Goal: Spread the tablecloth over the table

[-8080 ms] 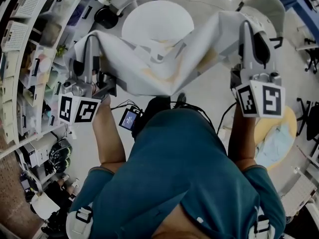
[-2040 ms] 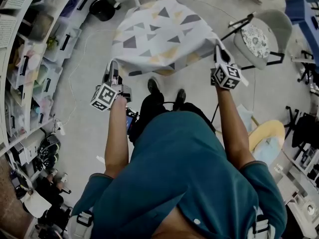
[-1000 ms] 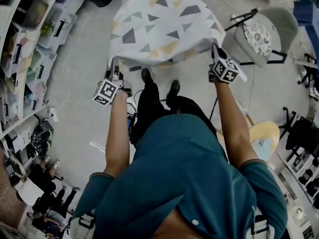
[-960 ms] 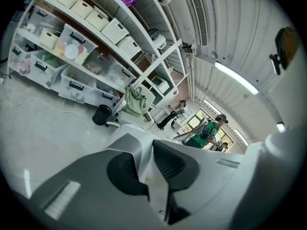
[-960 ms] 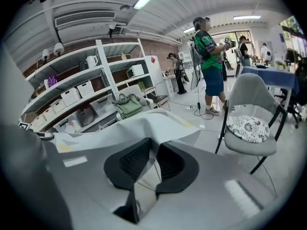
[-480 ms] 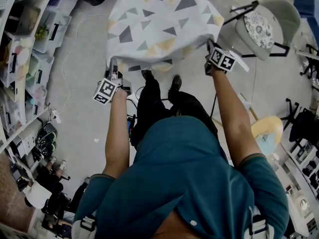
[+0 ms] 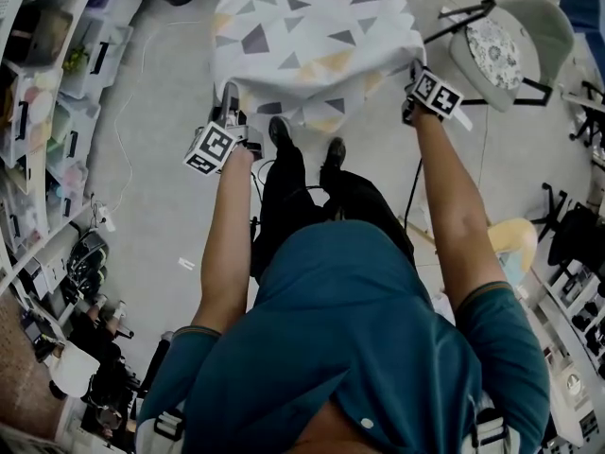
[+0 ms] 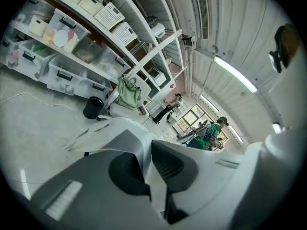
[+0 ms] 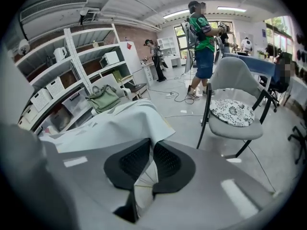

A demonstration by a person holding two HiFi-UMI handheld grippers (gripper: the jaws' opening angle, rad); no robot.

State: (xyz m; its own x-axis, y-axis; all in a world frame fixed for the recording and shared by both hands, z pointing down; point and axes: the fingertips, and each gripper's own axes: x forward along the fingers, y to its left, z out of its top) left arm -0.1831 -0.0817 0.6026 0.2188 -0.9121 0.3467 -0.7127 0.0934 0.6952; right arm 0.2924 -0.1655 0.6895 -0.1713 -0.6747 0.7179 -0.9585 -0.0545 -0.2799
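Grey floor (image 7: 151, 130) below: the triangle-print tablecloth (image 7: 317, 41) is pinched at its near hem between the closing jaws of the left gripper (image 7: 230, 100) and the right gripper (image 7: 413, 72); both corners are best lowered evenly.

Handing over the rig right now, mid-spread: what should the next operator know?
Left gripper: fingers closing, near-left hem of the tablecloth between them.
Right gripper: fingers closing, near-right hem pinched.
Cloth: spread out ahead, pattern up, near edge draping down; the table under it is hidden.
Done: cloth laid over.
Left: probably even the hang, then release both corners.
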